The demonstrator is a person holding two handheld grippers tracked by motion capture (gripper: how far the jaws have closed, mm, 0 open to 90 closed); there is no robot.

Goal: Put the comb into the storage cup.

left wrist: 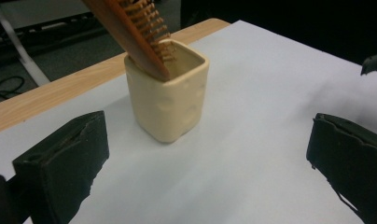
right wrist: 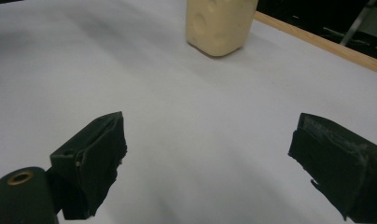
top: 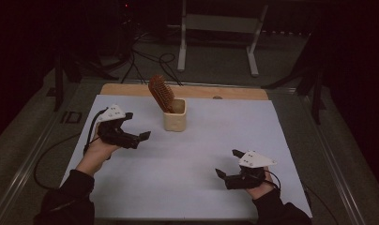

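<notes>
Since the brown wooden hairbrush point(top: 160, 93) looks stiff and light, I would grip its head, leaning at 11 o'clock from the cream square ceramic cup point(top: 174, 116); both my left hand-held gripper point(top: 140, 139) and right hand-held gripper point(top: 228, 164) are wide open, empty.

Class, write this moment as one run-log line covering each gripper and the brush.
left gripper: open, near cup | right gripper: open, apart | wooden hairbrush: leaning, handle in cup | table: white sheet

Hidden and cut off

The hairbrush point(left wrist: 130, 32) handle end sits unseen inside the cream cup point(left wrist: 170, 100); the right gripper view's top edge crops the cup point(right wrist: 219, 25).
</notes>
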